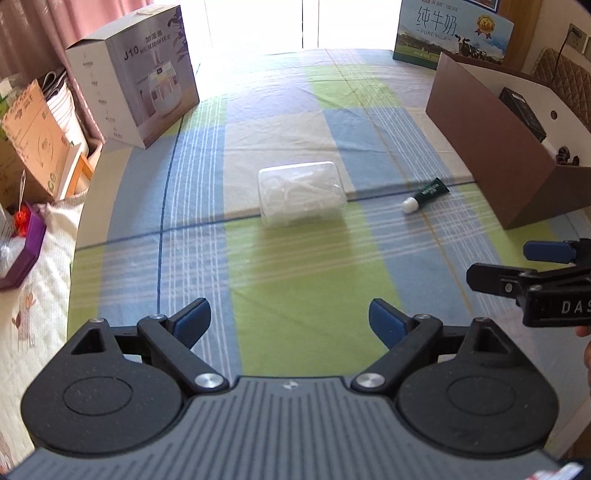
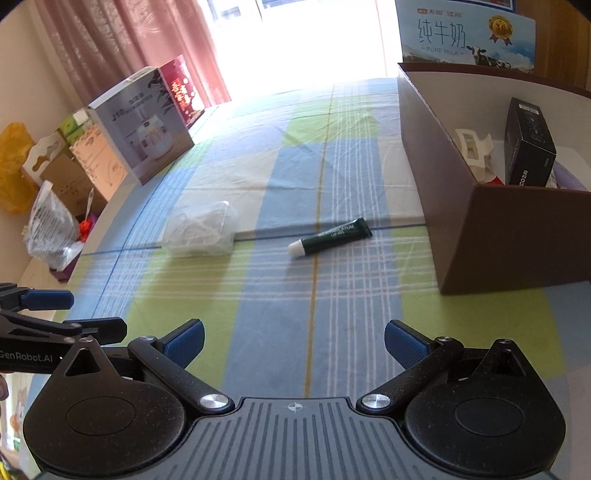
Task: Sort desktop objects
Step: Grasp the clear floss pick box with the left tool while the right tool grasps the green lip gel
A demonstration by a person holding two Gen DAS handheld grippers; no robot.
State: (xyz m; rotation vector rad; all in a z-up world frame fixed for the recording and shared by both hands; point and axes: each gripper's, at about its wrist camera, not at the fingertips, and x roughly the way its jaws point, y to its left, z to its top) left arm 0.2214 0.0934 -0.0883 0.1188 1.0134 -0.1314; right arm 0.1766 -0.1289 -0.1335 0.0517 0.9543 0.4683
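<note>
One green tube flat on checked cloth, cap toward near-left, long axis diagonal toward brown box, one clear case to its left, left gripper and right gripper both spread, empty.

pink curtains flank a glaring bright window

Left claw, right claw: black linkage arms, blue ribbed pads, silver screws, grey ridged housing.
</note>
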